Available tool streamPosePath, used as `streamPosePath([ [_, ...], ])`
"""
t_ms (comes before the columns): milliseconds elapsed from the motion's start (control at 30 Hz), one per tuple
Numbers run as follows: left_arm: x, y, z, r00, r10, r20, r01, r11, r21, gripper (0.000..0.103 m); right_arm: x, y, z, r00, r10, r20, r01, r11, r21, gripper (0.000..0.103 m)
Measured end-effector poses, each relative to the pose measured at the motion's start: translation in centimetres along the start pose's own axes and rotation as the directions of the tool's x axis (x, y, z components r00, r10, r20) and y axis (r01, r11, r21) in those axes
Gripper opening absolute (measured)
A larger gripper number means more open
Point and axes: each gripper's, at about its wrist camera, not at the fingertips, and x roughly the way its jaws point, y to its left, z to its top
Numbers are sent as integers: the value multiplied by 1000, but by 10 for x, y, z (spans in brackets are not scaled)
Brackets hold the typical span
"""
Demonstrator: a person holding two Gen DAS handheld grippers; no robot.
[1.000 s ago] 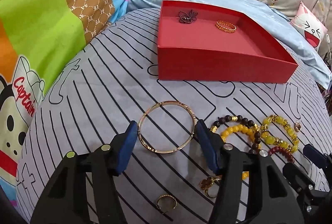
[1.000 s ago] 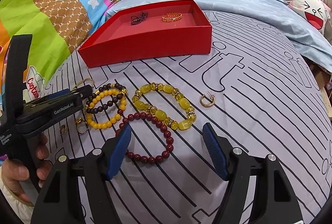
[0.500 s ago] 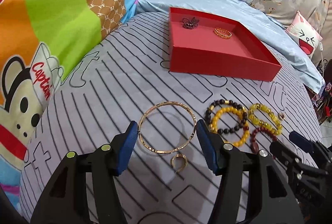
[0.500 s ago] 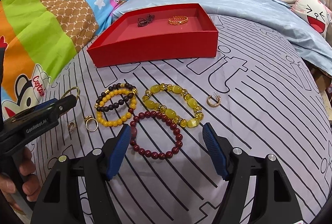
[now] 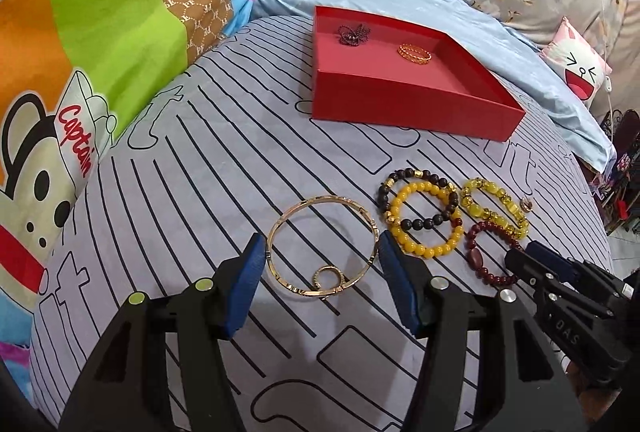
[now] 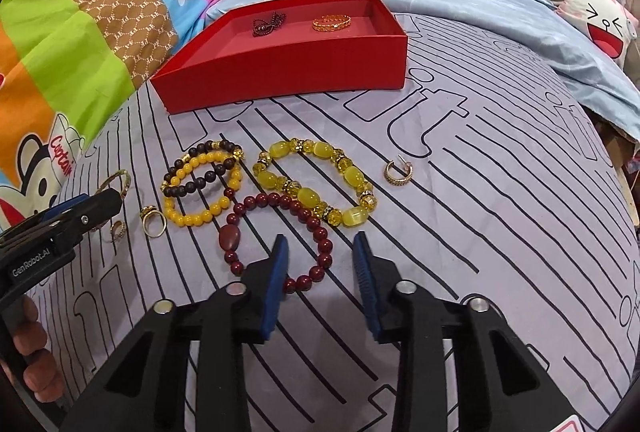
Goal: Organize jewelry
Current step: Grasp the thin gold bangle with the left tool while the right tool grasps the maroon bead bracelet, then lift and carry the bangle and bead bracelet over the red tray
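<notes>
Right wrist view: we straddle the dark red bead bracelet [image 6: 280, 232] with spread right gripper [image 6: 320, 264]; left gripper [image 5: 320, 264] spread around thin gold bangle [image 5: 322, 252]. Next, likely pinch, carry to far red tray [image 6: 288, 71].

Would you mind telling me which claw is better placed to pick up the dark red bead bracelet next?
Right. The right claw is open, straddling the near side of the dark red bead bracelet. The left claw is open around the gold bangle.
</notes>
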Motion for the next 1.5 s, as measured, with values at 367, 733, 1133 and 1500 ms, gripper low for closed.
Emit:
streamPosePath([
  [367,-4,-4,3,1000,-11,5,11,1000,7,56,-7,-1,2,1000,21,6,-21,1000,4,8],
  [733,-25,-15,29,997,-36,75,34,999,28,56,-45,0,38,993,55,100,-52,998,-27,8],
  [1133,-20,-30,101,987,-50,153,44,998,42,56,-56,-6,122,974,62,219,-48,996,-71,1],
  [1500,-9,-28,89,990,-51,128,47,998,34,56,-10,-11,69,995,96,41,-94,995,-34,22],
])
